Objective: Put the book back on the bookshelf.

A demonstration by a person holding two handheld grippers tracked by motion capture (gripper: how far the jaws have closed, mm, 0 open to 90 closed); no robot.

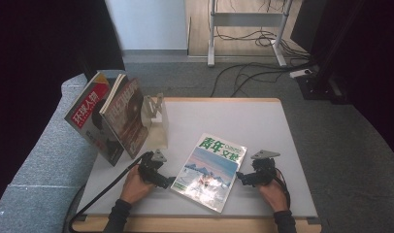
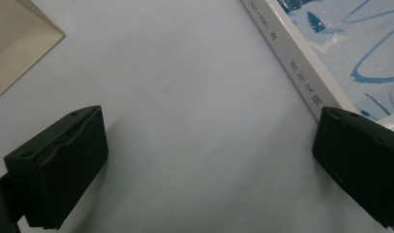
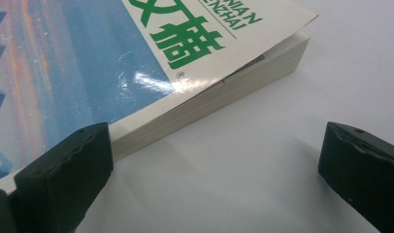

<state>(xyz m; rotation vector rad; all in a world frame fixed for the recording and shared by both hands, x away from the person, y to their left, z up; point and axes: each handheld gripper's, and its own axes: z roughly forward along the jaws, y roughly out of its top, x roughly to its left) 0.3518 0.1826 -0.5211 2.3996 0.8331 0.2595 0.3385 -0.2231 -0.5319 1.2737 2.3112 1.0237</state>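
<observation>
A magazine point(image 1: 209, 170) with a blue cover and green title lies flat on the white table point(image 1: 263, 121), near the front. My left gripper point(image 1: 172, 181) is at its spine side, open; the spine with printed characters point(image 2: 306, 82) runs just past the right jaw. My right gripper point(image 1: 239, 176) is at the page-edge side, also open. In the right gripper view the magazine's cover point(image 3: 98, 63) and page block sit level with the left jaw, with bare table between the jaws. Neither gripper holds anything.
Two magazines point(image 1: 110, 119) stand leaning at the table's back left against a beige bookend point(image 1: 158, 124), whose base corner point(image 2: 15, 43) shows in the left gripper view. A grey sofa point(image 1: 44, 155) lies left of the table. Cables and a desk frame point(image 1: 248, 29) are on the floor behind.
</observation>
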